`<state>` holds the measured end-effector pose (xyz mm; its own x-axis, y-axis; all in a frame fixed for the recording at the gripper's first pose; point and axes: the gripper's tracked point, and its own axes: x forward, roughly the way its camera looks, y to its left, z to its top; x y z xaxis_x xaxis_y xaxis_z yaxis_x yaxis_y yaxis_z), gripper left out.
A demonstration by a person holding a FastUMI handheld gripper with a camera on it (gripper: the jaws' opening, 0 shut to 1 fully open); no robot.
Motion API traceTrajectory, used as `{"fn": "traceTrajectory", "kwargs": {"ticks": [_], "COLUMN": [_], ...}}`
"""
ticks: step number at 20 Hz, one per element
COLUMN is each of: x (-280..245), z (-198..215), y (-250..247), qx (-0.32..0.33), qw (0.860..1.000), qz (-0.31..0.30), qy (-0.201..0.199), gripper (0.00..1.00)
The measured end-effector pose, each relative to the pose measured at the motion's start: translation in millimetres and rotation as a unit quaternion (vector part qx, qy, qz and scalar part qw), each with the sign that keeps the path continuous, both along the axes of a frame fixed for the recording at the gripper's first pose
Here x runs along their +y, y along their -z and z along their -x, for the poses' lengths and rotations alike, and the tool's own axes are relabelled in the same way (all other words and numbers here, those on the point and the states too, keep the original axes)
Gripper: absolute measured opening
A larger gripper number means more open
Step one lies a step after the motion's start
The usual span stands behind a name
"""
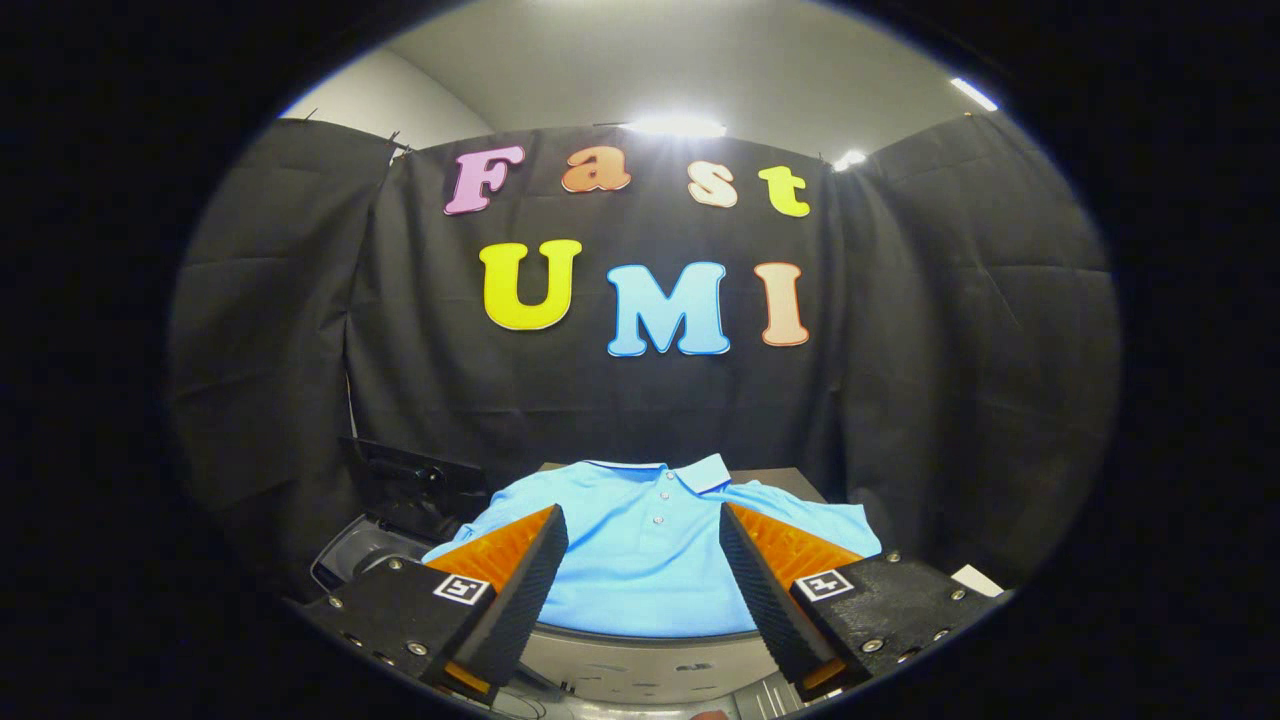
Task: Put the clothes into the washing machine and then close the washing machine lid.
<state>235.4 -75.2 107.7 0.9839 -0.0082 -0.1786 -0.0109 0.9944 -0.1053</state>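
Claw: the claw (643,575) is spread wide, its two fingers (520,585) well apart and pressing on nothing; it hangs short of the garment, above the near rim of the surface.
Between the fingers: the lower front of the shirt shows in the gap, beyond the tips rather than between them.
Clothes: a light blue polo shirt (650,550) lies spread flat, collar away from the claw, buttons up the middle, draped over a rounded pale surface (640,655) whose curved rim shows just below the hem.
Washing machine: left of the shirt and a little behind it, a dark grey machine (365,550) with its lid (410,480) standing up and open; the opening itself is mostly hidden by the left finger and the shirt sleeve.
Far: the black cloth wall (950,380) of the booth, with ceiling lights above.
Step in hand: the approach to the shirt, as I judge it; nothing lifted yet, lid still to be closed.
Next move calls for: going forward and down so both fingers straddle a fold of fabric near the middle, pinching enough cloth that it does not slip, then carrying it left to the opening.
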Motion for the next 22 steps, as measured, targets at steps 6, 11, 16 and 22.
{"fn": "traceTrajectory", "kwargs": {"ticks": [6, 11, 16, 22], "x": [-11, -18, -21, -21], "z": [-55, -85, -118, -136], "y": [23, 50, 67, 87], "qx": [0.06, 0.116, 0.157, 0.202], "qw": [0.998, 0.993, 0.987, 0.979], "qz": [-0.001, -0.014, -0.029, -0.013], "qy": [-0.005, -0.002, 0.001, 0.007], "gripper": [0.96, 0.96, 0.96, 0.96]}}
